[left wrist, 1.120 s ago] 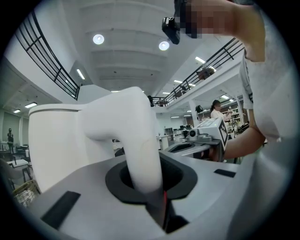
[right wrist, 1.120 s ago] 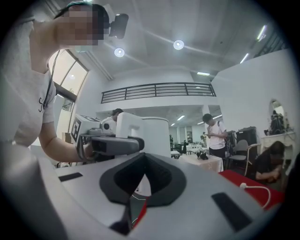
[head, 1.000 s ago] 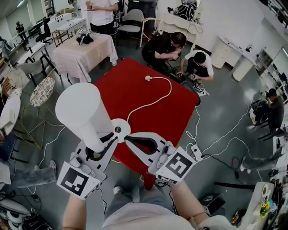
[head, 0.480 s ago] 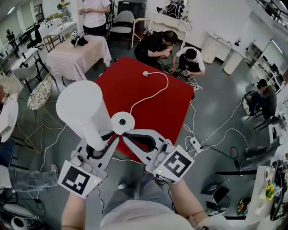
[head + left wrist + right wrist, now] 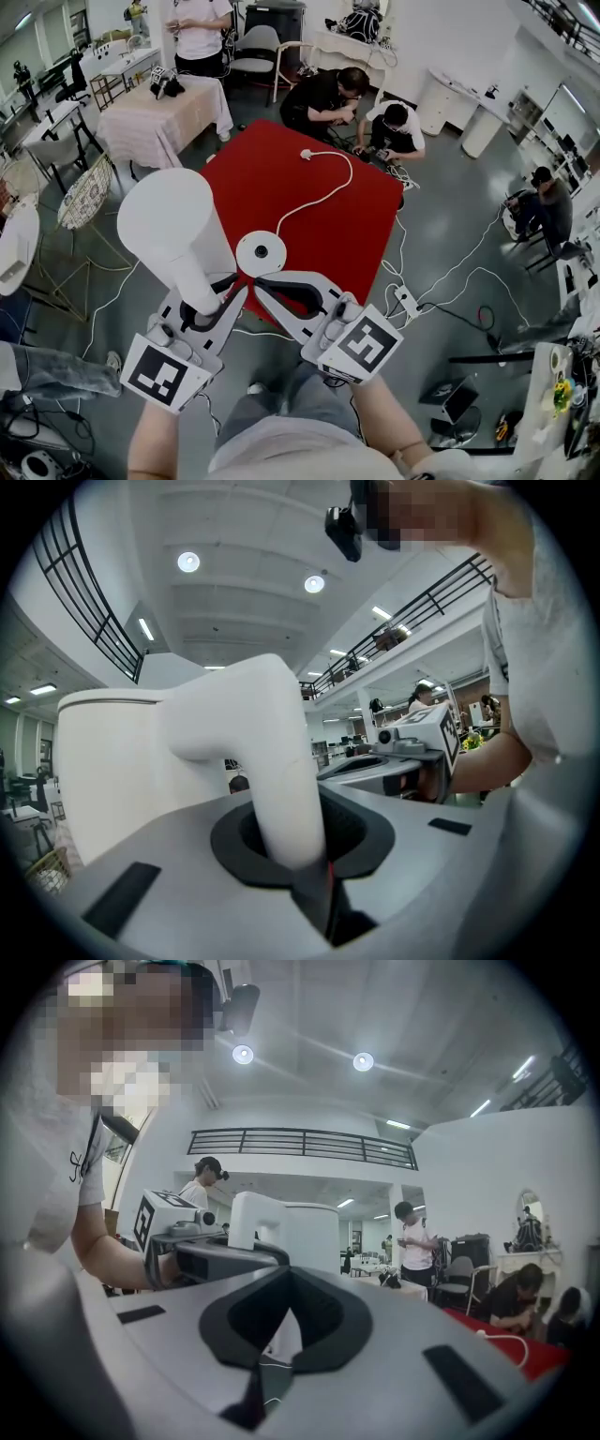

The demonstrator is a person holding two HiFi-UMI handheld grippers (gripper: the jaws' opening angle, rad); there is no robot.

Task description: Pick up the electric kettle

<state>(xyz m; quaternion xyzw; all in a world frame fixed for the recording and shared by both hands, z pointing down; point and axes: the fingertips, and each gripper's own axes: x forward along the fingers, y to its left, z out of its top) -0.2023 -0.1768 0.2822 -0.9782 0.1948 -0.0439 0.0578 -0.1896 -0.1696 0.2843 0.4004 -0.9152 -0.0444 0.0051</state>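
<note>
A white electric kettle (image 5: 173, 234) hangs in the air over the near left edge of the red table (image 5: 281, 187). My left gripper (image 5: 220, 291) is shut on its handle (image 5: 272, 761), which runs down between the dark pads, with the body (image 5: 112, 771) to the left. My right gripper (image 5: 262, 283) sits just right of it, shut with nothing in it; its tips meet near the kettle's round white base (image 5: 261, 254). The base lies on the table, its white cord (image 5: 323, 192) running to a plug (image 5: 306, 155). The right gripper view shows the kettle (image 5: 300, 1232) beyond that gripper's jaws (image 5: 272, 1354).
Two people crouch at the table's far side (image 5: 333, 98) (image 5: 398, 127). A cloth-covered table (image 5: 159, 117) stands at the back left with a person (image 5: 202, 33) behind it. Cables (image 5: 450, 291) and a power strip (image 5: 405, 302) lie on the floor to the right.
Both grippers and the held kettle have drifted a little across the table's near edge, so more of the round base now shows beyond the jaws. The grip on the handle is unchanged.
</note>
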